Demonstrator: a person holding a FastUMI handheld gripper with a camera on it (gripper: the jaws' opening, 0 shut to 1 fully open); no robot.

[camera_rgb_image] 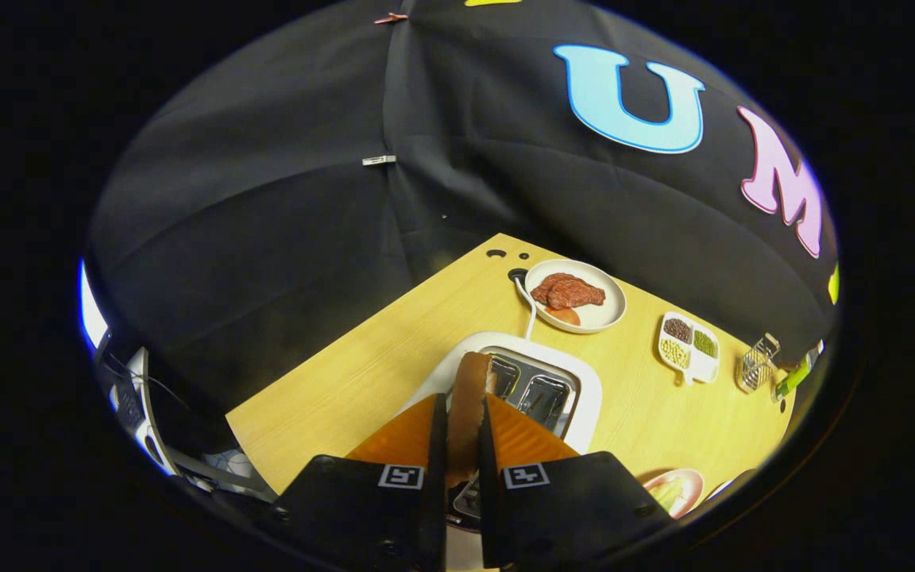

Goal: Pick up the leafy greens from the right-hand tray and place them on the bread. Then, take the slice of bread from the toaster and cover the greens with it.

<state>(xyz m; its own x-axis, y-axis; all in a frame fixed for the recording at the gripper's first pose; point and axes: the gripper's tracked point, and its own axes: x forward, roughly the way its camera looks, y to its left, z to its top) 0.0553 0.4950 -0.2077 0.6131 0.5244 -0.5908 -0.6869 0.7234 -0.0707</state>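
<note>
Now the fingers (461, 445) pinch the bread slice (469, 397).
The white toaster (577, 389) sits under it; at 1 o'clock, beyond them, a plate (612, 314) holds meat (569, 291).

The gripper (461, 445) fingers hid the lower part of the bread slice (469, 401) clamped between them, and the toaster's (581, 397) near end. A bowl (676, 488) beside them was half hidden, its contents unclear.
</note>
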